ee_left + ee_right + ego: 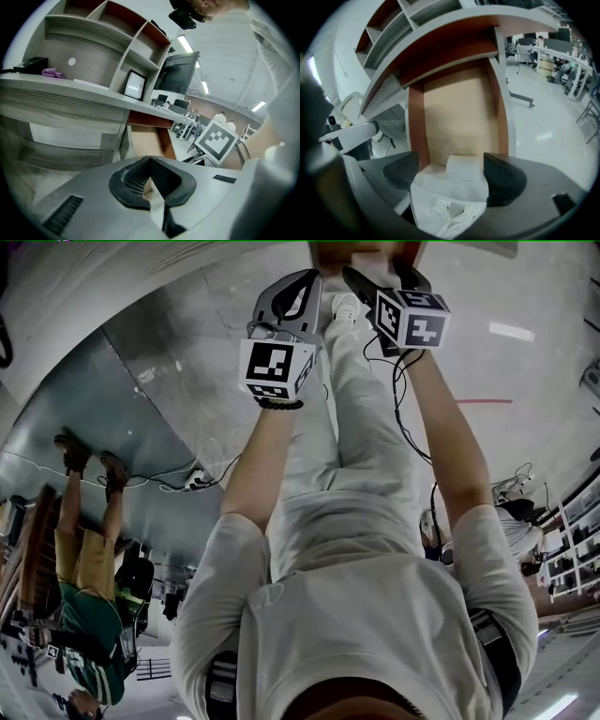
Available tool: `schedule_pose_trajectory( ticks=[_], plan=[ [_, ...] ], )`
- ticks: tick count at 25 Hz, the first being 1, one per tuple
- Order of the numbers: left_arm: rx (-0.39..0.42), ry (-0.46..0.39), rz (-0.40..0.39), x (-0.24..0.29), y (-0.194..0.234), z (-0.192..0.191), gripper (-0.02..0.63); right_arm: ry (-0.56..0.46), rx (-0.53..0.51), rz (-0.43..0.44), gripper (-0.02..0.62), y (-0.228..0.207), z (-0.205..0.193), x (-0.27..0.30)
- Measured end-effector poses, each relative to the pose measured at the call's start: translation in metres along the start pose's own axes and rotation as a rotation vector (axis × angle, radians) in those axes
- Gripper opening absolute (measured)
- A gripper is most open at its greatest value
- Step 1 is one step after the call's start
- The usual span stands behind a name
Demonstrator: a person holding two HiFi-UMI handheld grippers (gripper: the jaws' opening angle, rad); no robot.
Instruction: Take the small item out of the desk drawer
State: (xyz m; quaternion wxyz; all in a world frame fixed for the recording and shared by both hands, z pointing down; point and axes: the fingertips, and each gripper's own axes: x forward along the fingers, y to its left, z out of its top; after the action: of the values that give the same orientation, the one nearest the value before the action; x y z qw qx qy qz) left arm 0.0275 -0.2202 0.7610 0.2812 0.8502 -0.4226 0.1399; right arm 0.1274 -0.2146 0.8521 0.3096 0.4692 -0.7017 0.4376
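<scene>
the desk (70, 101) has its drawer (459, 108) pulled out, and the tan floor of the drawer is bare except at its near edge. the step in hand, as i judge it, is the reach into the drawer with the right gripper (451, 168) to pick up the item.

to do it well, keep the jaws as wide as they are and go down with one pad on each side of the item. stay clear of the drawer's white front edge and its brown side walls. the item looks flat and low, so the pads probably need to go almost to the drawer floor before they close, or they could slip over it.

the left gripper (151, 161) has its jaws together at the tips and holds nothing. it sits off to the side, below the desk's edge.

the right gripper's jaws stand wide apart and press on nothing. the small white item (464, 166) lies at the near edge of the drawer, about midway between its side walls. in the right gripper view it shows between the two pads, nearer the right-hand one, and it is not yet held.
</scene>
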Motion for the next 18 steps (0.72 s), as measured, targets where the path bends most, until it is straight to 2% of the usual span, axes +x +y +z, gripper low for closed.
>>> schedule_pose_trajectory(
  ticks=[18],
  plan=[
    [-0.024, -0.003, -0.004, 0.005, 0.014, -0.005, -0.002, 0.117, -0.005, -0.074, 0.431, -0.018, -0.011, 0.030]
  ],
)
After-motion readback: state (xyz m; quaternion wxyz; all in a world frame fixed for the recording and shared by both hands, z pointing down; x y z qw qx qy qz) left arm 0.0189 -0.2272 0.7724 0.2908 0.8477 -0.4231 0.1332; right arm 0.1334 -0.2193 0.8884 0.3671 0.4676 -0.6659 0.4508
